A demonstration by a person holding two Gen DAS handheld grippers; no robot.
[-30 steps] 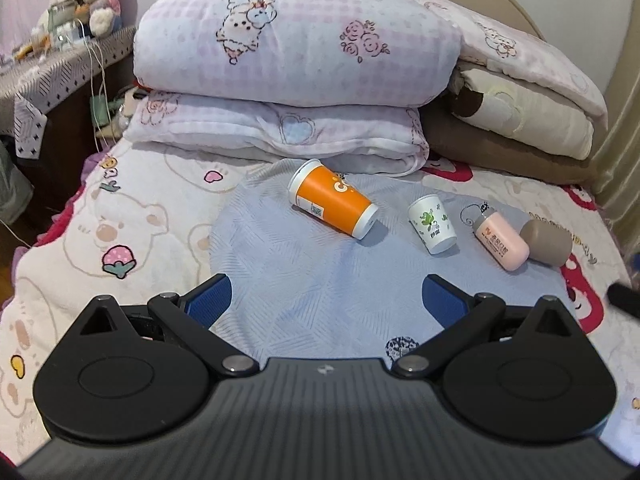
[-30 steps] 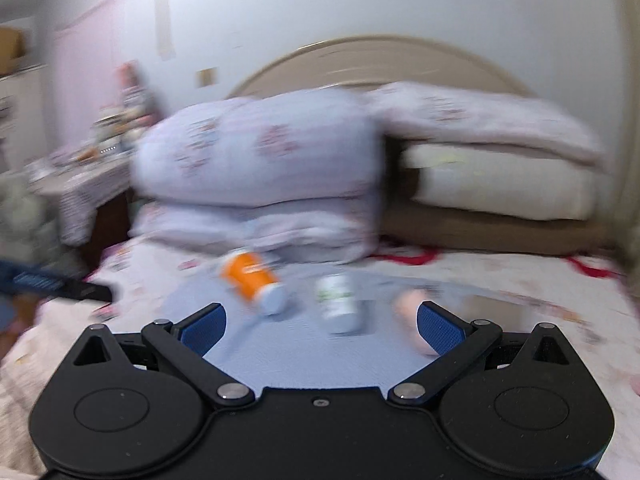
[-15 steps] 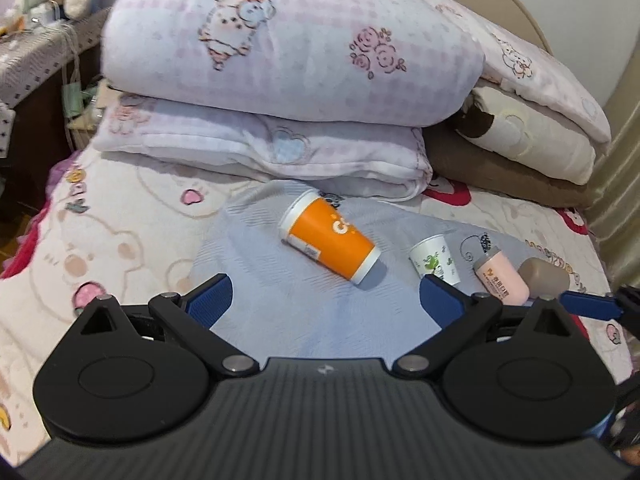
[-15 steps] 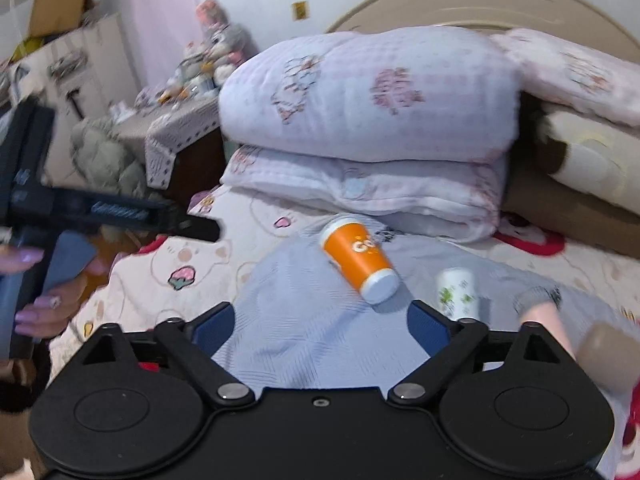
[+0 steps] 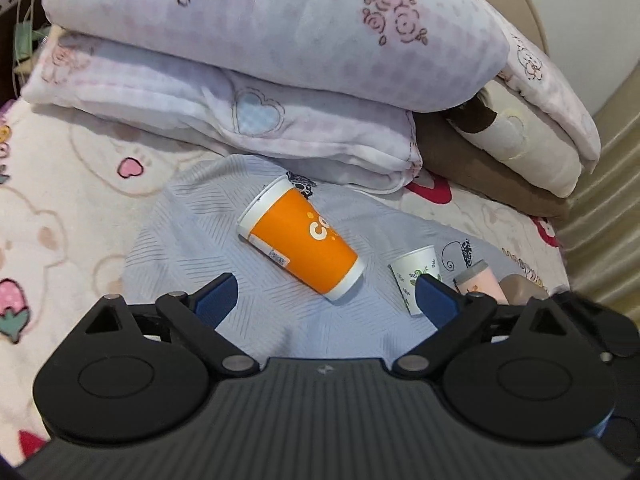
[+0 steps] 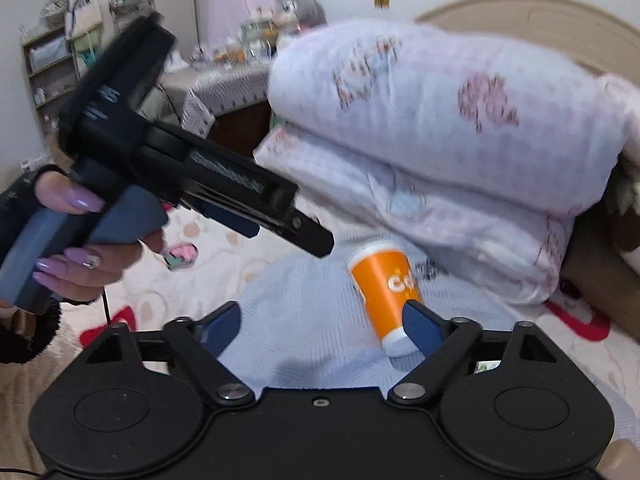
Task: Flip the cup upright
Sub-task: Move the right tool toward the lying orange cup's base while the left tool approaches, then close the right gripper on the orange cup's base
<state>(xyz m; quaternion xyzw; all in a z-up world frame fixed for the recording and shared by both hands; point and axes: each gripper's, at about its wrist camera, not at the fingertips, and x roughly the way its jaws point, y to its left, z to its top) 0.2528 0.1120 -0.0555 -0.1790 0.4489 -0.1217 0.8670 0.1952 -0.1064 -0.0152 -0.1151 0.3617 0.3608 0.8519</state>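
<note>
An orange paper cup (image 5: 302, 240) lies on its side on a pale blue cloth (image 5: 192, 248), mouth toward the pillows, base toward me. It also shows in the right wrist view (image 6: 386, 294). My left gripper (image 5: 326, 300) is open and empty, just short of the cup. My right gripper (image 6: 322, 328) is open and empty, its right finger (image 6: 422, 326) in front of the cup's base. The left gripper's body (image 6: 180, 172) shows in the right wrist view, held by a hand.
A small white floral cup (image 5: 416, 276), a pink bottle (image 5: 478, 282) and a tan cap (image 5: 520, 286) lie right of the orange cup. Stacked pillows and a folded quilt (image 5: 280, 60) rise just behind. A cluttered side table (image 6: 224, 80) stands at the far left.
Both grippers have moved forward and down toward the orange cup, which looks larger now. The right gripper has swung left, bringing the left gripper into its view. Both stay open.
</note>
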